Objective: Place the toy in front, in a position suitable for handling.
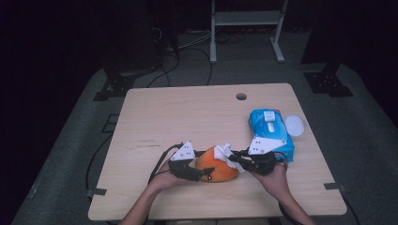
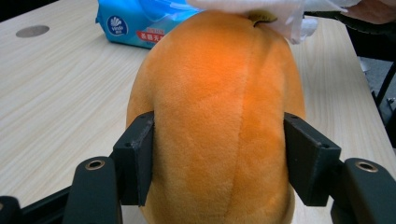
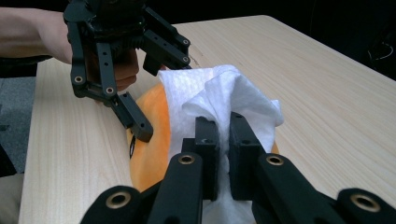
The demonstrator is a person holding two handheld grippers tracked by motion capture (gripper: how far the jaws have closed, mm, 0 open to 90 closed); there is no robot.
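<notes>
Your left gripper [image 2: 219, 163] holds an orange plush toy [image 2: 219, 112] on the wooden table [image 1: 164, 112], its jaws spread to the toy's width with one pad pressed into each fuzzy flank, so the toy sits squarely between them. Your right gripper [image 3: 223, 140] has its jaws nearly together, pinching a bunched white wipe [image 3: 219, 93] whose loose folds spill forward of the jaws and drape over the toy's top. Beyond the right jaws, near the far table edge, lies the blue pack of wipes [image 1: 271, 133] with a round white lid [image 1: 294, 125] just beside it. To wipe well, keep the left pads firm enough that the soft toy cannot roll, and drag the wipe across the top in short strokes away from the left jaws, pressing lightly so the cloth stays bunched in the pinch instead of sliding out.
</notes>
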